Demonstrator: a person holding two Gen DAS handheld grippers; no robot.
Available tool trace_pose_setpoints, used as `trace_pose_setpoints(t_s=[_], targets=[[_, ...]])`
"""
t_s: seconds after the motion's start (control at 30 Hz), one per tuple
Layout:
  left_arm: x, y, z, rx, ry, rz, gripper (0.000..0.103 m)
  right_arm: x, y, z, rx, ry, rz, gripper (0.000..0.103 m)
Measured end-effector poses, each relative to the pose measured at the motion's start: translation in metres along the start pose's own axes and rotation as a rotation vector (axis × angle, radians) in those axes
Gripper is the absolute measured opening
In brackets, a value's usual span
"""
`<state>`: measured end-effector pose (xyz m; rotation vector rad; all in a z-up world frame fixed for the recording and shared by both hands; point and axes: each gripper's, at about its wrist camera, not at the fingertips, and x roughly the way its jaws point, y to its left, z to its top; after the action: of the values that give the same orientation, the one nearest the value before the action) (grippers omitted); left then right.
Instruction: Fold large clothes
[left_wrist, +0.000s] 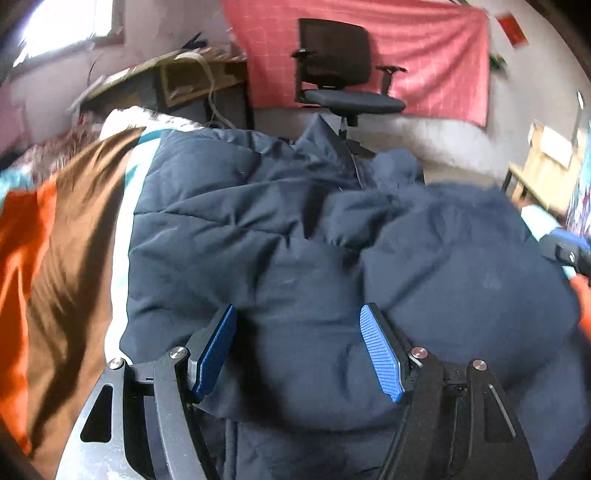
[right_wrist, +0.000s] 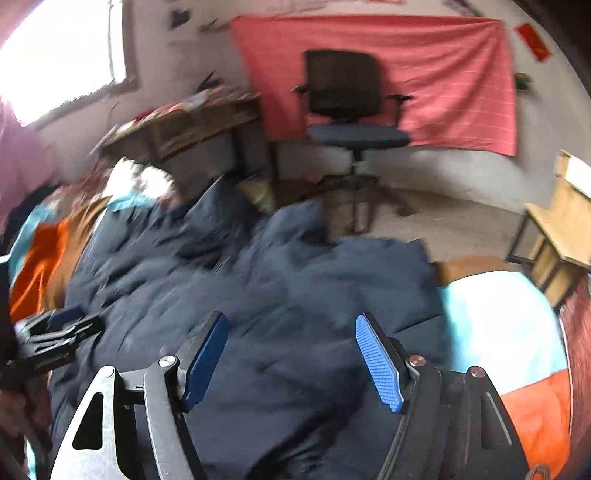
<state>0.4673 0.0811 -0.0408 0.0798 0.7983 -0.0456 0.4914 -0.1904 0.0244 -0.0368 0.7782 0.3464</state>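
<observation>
A large navy puffer jacket (left_wrist: 280, 229) lies spread on the bed, with its collar and zip toward the far end; it also shows in the right wrist view (right_wrist: 288, 288). My left gripper (left_wrist: 299, 317) is open, its blue pads wide apart just above the jacket's near part. My right gripper (right_wrist: 291, 328) is open too, hovering over the jacket's near right part. The right gripper shows at the far right edge of the left wrist view (left_wrist: 565, 247). The left gripper shows at the left edge of the right wrist view (right_wrist: 55, 332). Neither holds fabric.
The bedcover (left_wrist: 55, 258) is orange, brown, white and teal. A black office chair (left_wrist: 343, 74) stands beyond the bed before a red cloth (left_wrist: 424, 48) on the wall. A cluttered desk (left_wrist: 177, 77) is at back left, a wooden bench (right_wrist: 557, 218) at right.
</observation>
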Motion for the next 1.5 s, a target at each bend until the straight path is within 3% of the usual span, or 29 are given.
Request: trace_pose_setpoints(t_s=[0.07,0.2,0.5,0.7,0.87,1.07,1.23,1.37,1.5], targets=[[0.005,-0.005,-0.007,0.046,-0.012,0.021,0.064,0.016,0.001,-0.01,-0.002,0.048,0.012,0.064],[0.017,-0.003,-0.014,0.028,-0.013,0.015,0.065,0.054,-0.004,-0.032,0.021,0.169,0.039,0.063],[0.027,-0.006,-0.025,0.027,-0.043,0.039,0.065,0.08,-0.013,-0.042,0.064,0.17,0.078,0.069],[0.025,-0.011,-0.034,0.03,-0.086,0.059,0.065,0.078,-0.018,-0.052,0.084,0.11,0.088,0.07],[0.017,-0.005,-0.036,-0.001,-0.087,0.006,0.066,0.074,-0.015,-0.053,0.074,0.095,0.07,0.071],[-0.005,-0.002,-0.021,-0.032,0.005,-0.029,0.067,0.068,-0.022,-0.042,0.12,0.157,0.111,0.075],[-0.036,0.014,-0.013,-0.115,0.04,-0.126,0.067,0.045,-0.016,-0.033,0.124,0.184,0.082,0.085],[-0.065,0.029,-0.005,-0.174,0.061,-0.219,0.067,0.017,-0.011,-0.028,0.146,0.18,0.074,0.086],[-0.098,0.043,-0.002,-0.197,0.061,-0.308,0.084,-0.021,-0.005,-0.017,0.205,0.165,0.06,0.089]])
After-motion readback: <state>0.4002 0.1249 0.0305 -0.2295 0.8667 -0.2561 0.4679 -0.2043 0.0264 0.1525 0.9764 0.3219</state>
